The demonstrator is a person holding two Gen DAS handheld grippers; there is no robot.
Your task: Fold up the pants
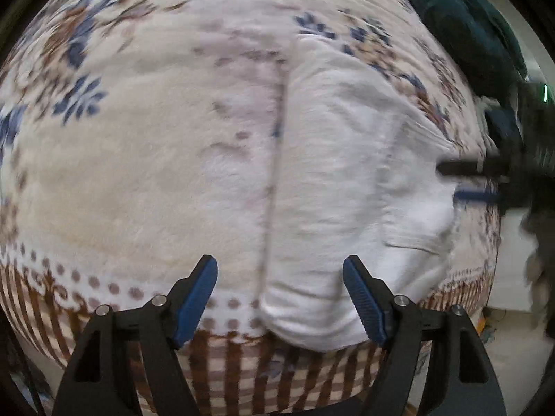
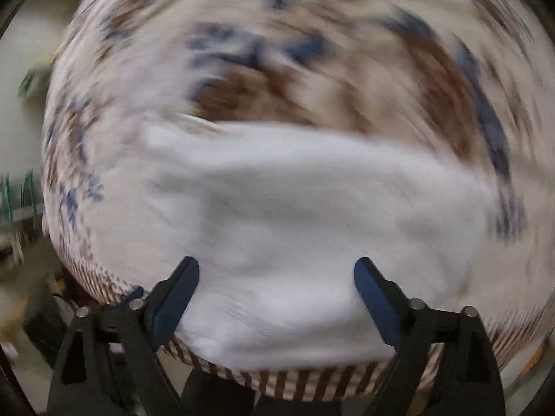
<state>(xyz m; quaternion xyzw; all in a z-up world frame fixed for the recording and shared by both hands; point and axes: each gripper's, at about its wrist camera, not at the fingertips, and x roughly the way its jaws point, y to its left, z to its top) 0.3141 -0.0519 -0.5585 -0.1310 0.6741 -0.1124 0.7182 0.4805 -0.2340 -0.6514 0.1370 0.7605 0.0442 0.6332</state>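
Note:
The white pants lie folded in a long stack on a floral blanket, with one end at the striped near border. My left gripper hovers open above that near end, with nothing between its blue pads. At the right edge of the left wrist view my right gripper reaches in over the pants' side. The right wrist view is blurred. In it the pants spread across the middle, and the right gripper stands wide open above them, holding nothing.
The blanket's brown striped border marks the near edge of the bed. A dark teal cloth lies at the far right. Pale floor shows beyond the right edge, and cluttered floor to the left in the right wrist view.

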